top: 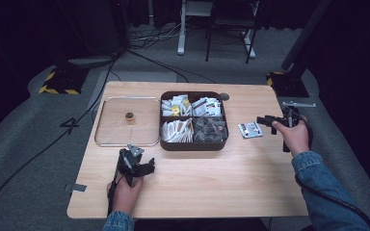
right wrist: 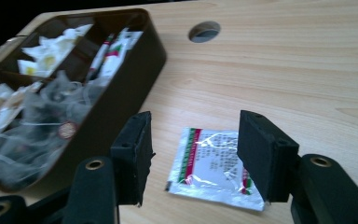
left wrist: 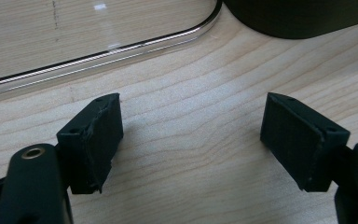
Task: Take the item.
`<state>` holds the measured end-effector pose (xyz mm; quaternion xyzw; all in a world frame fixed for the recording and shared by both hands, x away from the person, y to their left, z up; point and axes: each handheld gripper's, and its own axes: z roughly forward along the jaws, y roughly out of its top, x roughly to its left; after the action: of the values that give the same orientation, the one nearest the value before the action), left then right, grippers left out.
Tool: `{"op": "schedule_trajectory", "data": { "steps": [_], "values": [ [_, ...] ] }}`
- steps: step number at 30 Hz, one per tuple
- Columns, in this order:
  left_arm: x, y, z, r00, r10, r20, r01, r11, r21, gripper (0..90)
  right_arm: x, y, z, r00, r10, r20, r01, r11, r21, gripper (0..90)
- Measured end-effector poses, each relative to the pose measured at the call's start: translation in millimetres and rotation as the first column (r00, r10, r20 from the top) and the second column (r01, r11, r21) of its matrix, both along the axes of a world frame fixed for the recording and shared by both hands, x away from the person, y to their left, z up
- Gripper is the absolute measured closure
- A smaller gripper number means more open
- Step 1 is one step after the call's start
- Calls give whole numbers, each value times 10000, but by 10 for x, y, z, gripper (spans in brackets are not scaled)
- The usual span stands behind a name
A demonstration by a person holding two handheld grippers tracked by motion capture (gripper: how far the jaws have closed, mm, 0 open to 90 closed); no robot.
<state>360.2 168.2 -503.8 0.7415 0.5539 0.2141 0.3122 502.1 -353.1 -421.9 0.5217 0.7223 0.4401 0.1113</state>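
Note:
A dark brown four-compartment box point(top: 193, 144) stands mid-table, filled with several sachets and tea bags. A silver sachet point(top: 249, 129) with red and green print lies flat on the wood to the right of the box, also close up in the right gripper view point(right wrist: 212, 167). My right gripper point(top: 266, 121) hovers just right of the sachet, open, its jaws point(right wrist: 193, 154) straddling the sachet from above without touching it. My left gripper point(top: 144, 167) rests low near the front left, open and empty point(left wrist: 191, 140), pointing at bare wood beside the clear lid.
A clear flat lid point(top: 127, 121) with a small gold knob point(top: 129, 116) lies left of the box; its rim point(left wrist: 98, 56) runs just ahead of the left jaws. A round cable hole point(top: 224, 96) sits behind the box. Bare wood spans the front of the table.

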Motion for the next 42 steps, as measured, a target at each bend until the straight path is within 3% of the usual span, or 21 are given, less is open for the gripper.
{"op": "schedule_trajectory", "data": {
  "steps": [8, 18, 32, 42],
  "values": [
    [2, -1, 0, 10000, 1, -15, -1, 10000, -9, 214, -289, 56, 195, 9959, 776, 463, -781, 9969, 101, 458],
    [2, -1, 0, 10000, 2, -16, -2, 10000, -9, 214, -672, 248, 246, 9794, 1880, 743, -1855, 9818, -397, 440],
    [2, -1, 0, 10000, 4, -14, -4, 10000, -5, 214, -1013, 562, -120, 9513, 2994, 740, -2870, 9473, -1423, 393],
    [2, -1, 1, 10000, 3, -14, -3, 10000, -5, 214, -1108, 648, -479, 9488, 3107, 571, -2995, 9421, -1507, 388]
  ]
}}
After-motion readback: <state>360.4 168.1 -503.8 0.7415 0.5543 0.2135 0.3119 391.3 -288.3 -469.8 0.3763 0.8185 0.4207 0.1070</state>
